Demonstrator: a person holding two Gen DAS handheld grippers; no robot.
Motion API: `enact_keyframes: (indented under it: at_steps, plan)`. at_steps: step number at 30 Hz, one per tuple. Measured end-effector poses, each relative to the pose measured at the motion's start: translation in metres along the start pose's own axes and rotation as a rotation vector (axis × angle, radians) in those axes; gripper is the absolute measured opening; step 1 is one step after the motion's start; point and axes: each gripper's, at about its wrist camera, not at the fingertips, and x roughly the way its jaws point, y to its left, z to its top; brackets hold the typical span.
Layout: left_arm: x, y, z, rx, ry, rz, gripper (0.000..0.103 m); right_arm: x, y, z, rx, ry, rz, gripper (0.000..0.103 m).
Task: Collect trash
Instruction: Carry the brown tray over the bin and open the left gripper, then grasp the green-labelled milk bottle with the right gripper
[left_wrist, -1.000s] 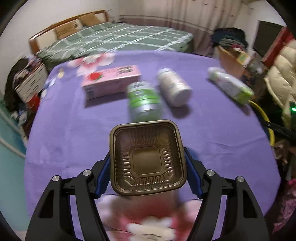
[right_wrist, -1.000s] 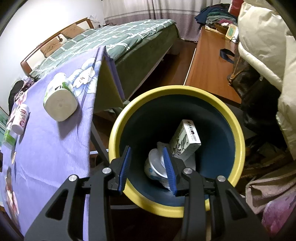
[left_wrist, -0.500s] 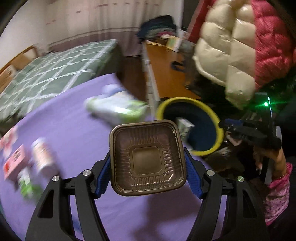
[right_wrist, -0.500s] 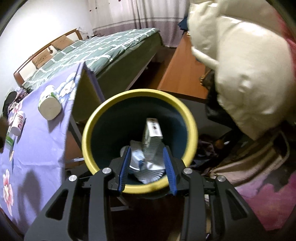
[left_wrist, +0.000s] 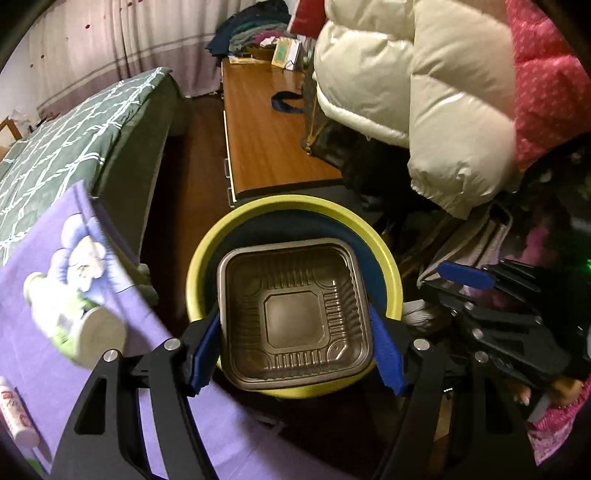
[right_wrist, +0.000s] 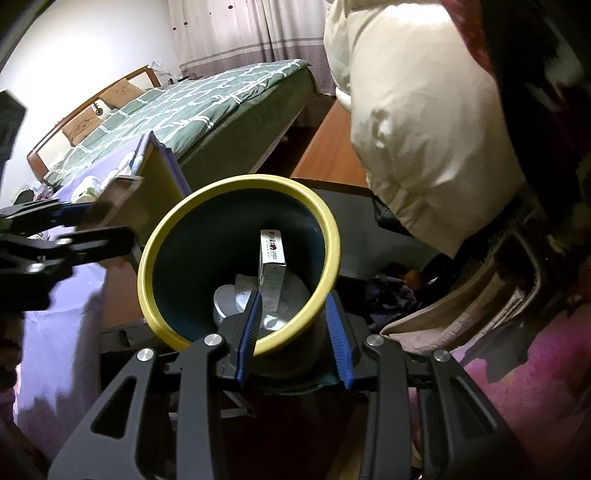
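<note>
A: What do we count here?

B: We see two grippers, both black with blue pads. The left gripper (left_wrist: 295, 339) has its jaws partway apart and pressed on the two sides of one square brown plastic tray (left_wrist: 295, 314), a thin, glossy moulding with rounded corners, ribbed walls and a flat octagonal panel in its floor. We hold it open side towards the camera, right over the mouth of the one round bin with a yellow rim and dark blue inside (left_wrist: 291, 210).

A: And the right gripper (right_wrist: 293, 332)?

B: Its jaws stand fairly narrow. One pad sits inside the bin's rim and the other outside the wall; whether they actually pinch the wall we cannot tell.

A: What lies in the bin?

B: In the right wrist view we count one slim white cardboard box with printed text (right_wrist: 272, 266), standing on end, and beneath it a crumpled white and grey wrapper (right_wrist: 236, 299); its exact make-up is unclear to us.

A: And on the table?

B: The purple cloth with a pale flower print (left_wrist: 85, 258) hangs over the table's corner, soft and smooth. On it we count two things: one white cylindrical bottle with a green label (left_wrist: 77, 325), lying on its side and blurred, and one small white tube with red print (left_wrist: 16, 417) at the left edge. Behind the bin are one wooden desk (left_wrist: 266, 129), one cream quilted jacket (left_wrist: 417, 92) and one bed with a green checked cover (left_wrist: 74, 136).
</note>
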Motion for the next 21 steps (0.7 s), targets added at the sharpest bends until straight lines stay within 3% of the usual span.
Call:
enact_keyframes:
  at_steps: [3,6,8,14,21]
  plan:
    - [0.014,-0.002,0.005,-0.002,0.013,-0.003,0.073,0.001,-0.003,-0.001,0.003,0.003,0.004,0.035]
    - [0.017,0.001,0.010,-0.014,-0.002,0.009,0.090,0.001,-0.004,-0.002,0.006,0.006,0.003,0.035]
    - [0.005,0.006,0.009,-0.030,-0.030,0.015,0.091,0.000,-0.003,-0.001,0.005,0.006,0.004,0.035]
    - [-0.072,0.023,-0.019,-0.066,-0.187,0.046,0.098,-0.002,0.009,0.000,-0.013,0.000,0.017,0.035]
    - [-0.170,0.073,-0.098,-0.172,-0.341,0.207,0.098,-0.001,0.049,0.007,-0.074,0.000,0.052,0.035]
